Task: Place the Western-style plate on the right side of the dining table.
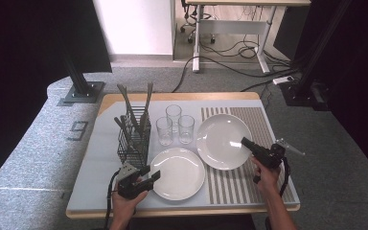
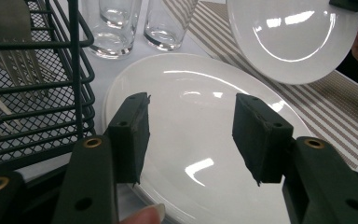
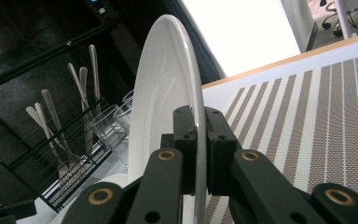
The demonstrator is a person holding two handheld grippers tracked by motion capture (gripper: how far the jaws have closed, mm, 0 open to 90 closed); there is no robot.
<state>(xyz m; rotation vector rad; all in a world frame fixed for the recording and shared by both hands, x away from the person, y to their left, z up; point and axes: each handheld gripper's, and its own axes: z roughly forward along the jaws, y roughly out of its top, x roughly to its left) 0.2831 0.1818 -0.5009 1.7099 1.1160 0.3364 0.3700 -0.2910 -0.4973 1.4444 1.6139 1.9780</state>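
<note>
Two white plates are on the table. The far plate (image 1: 223, 139) (image 3: 161, 107) (image 2: 292, 37) is tilted up off the striped mat, and my right gripper (image 1: 246, 142) (image 3: 199, 135) is shut on its right rim. The near plate (image 1: 177, 173) (image 2: 200, 135) lies flat on the table at the front. My left gripper (image 1: 151, 173) (image 2: 189, 133) is open at that plate's left edge, its jaws spread just above the plate with nothing between them.
A black wire cutlery basket (image 1: 133, 143) (image 2: 32, 88) (image 3: 60, 158) holding forks stands left of the plates. Three clear glasses (image 1: 175, 125) (image 2: 137, 23) stand behind the near plate. A brown striped mat (image 1: 256, 143) (image 3: 317, 116) covers the table's right side.
</note>
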